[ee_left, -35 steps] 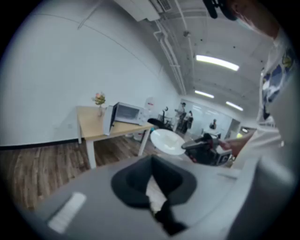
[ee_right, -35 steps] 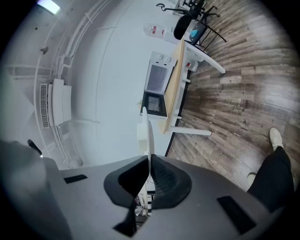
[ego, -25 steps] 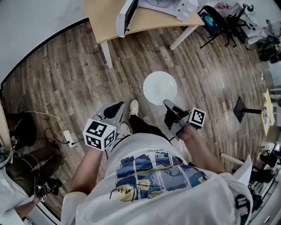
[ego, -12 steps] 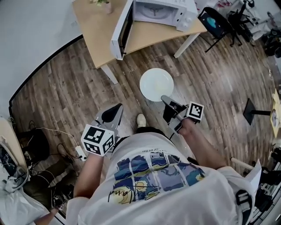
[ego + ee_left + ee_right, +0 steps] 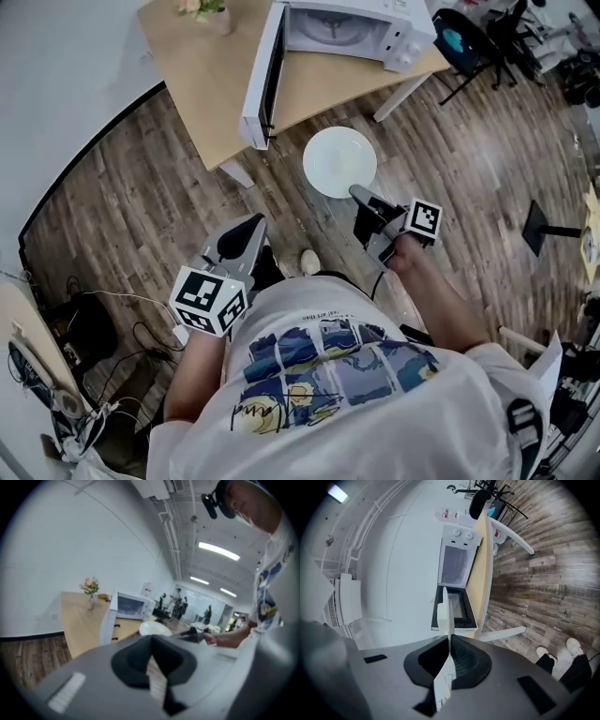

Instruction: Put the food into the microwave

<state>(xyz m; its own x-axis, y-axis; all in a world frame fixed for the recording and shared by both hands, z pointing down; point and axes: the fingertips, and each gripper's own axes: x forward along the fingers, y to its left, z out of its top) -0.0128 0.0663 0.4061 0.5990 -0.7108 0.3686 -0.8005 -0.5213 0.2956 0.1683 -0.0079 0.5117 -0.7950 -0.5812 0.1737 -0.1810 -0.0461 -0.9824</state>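
Plate, contents unclear, held by right gripper; microwave door open.

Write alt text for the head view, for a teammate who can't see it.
Seen from above, a person's right gripper is shut on the rim of a white plate, held out toward a microwave whose door stands open on a wooden table. The left gripper holds nothing, above the plank floor.

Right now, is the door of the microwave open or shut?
Open. The door stands swung wide from the microwave on the table, leaving its cavity exposed.
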